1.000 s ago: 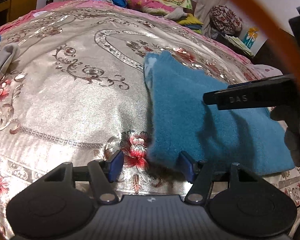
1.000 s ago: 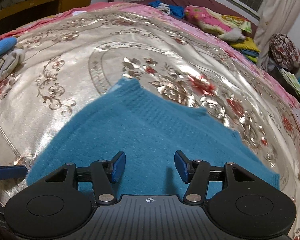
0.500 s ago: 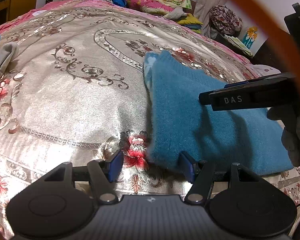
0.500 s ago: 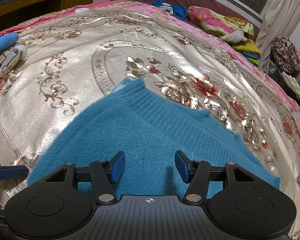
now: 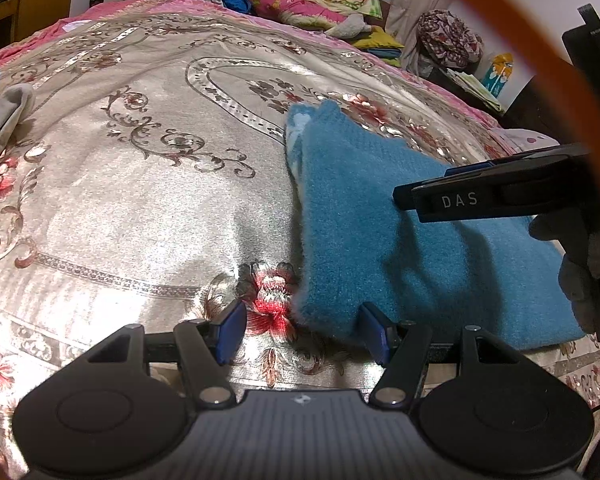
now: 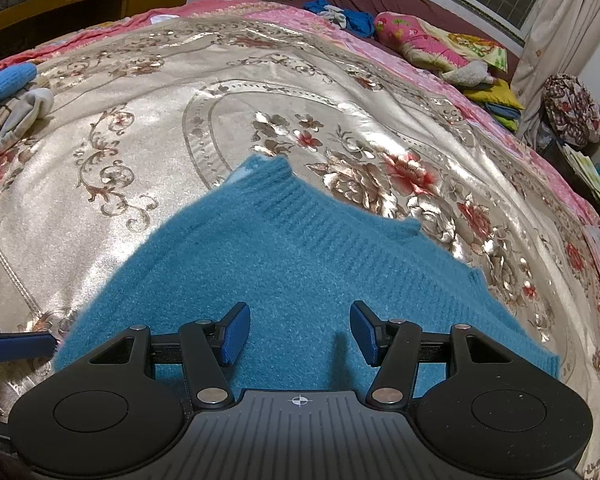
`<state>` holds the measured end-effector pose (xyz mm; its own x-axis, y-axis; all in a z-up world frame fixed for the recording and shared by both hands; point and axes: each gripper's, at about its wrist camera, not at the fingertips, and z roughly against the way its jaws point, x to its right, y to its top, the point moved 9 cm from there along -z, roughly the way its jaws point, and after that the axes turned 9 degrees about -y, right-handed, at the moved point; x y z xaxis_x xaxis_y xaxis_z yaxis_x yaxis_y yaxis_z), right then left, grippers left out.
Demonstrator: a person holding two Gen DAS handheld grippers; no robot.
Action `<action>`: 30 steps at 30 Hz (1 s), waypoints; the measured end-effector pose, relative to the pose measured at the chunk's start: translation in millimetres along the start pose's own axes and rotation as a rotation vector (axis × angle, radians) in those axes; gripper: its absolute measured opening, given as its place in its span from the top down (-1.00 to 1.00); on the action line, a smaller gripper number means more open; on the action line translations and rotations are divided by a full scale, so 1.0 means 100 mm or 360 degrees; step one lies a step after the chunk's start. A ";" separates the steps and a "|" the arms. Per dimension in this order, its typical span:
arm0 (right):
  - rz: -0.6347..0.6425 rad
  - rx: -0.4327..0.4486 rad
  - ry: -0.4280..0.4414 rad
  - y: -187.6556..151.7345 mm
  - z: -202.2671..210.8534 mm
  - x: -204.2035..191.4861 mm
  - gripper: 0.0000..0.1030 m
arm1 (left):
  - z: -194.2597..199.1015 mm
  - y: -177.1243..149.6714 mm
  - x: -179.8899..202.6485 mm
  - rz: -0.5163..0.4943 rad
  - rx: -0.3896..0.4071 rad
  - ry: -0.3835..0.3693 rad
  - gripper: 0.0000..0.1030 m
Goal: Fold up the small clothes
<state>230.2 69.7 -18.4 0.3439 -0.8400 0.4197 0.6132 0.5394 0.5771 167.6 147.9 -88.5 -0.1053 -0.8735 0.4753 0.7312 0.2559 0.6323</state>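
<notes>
Nothing has shifted; fuzzy teal knitted garment (image 6: 300, 264) lies folded on the floral satin bedspread (image 5: 140, 200); left tool (image 5: 300, 330) and right tool (image 6: 298, 330) hover wide, empty; next fold needs an edge pinched.

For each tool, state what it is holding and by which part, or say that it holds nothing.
Neither holds anything. The left tool is open at the near corner of the blue knit garment; the right tool is open above the garment's middle.

Legible text: white letters "DAS" on the side of the right gripper (image 5: 496, 196) finger.
</notes>
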 end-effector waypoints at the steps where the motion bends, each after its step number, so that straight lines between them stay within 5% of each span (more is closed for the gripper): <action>1: 0.0000 0.0000 0.0000 0.00 0.00 0.00 -0.08 | 0.00 0.00 0.00 0.0001 0.0000 0.0000 -0.29; 30: 0.0009 -0.0007 -0.0010 -0.01 -0.02 -0.01 -0.10 | -0.02 -0.01 0.02 -0.0012 -0.0014 -0.0011 -0.31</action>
<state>230.4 70.3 -20.8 0.3431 -0.8364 0.4274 0.6143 0.5440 0.5716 168.1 144.8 -89.2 -0.1156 -0.8724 0.4750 0.7362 0.2458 0.6306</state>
